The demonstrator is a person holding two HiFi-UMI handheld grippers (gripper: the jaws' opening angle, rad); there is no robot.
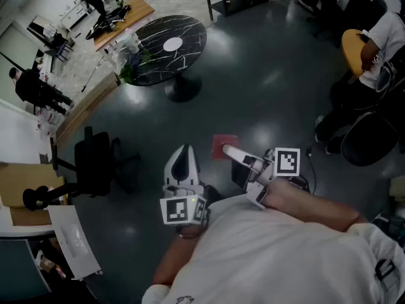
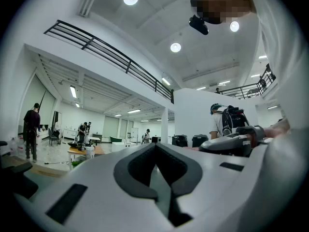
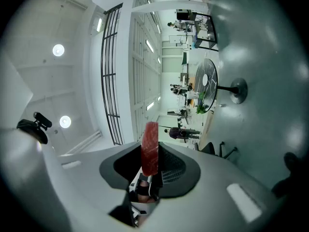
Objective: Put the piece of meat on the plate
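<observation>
Dark grey floor (image 1: 253, 94) fills the middle of the frame; on it stand a round black table (image 1: 190, 49) on a pedestal, upper centre, and a black chair (image 1: 95, 163) at left; a white plate (image 1: 172, 44) lies on the round table; a plant (image 1: 128, 73) shows at its left edge; upper left, a wooden table (image 1: 136, 11) bears dark gear; lower left, a white desk (image 1: 9, 228) carries cardboard (image 1: 16, 185) and paper (image 1: 73, 239).

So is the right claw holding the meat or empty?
Holding: the right claw is shut on the meat, edge-on between its jaws.
</observation>
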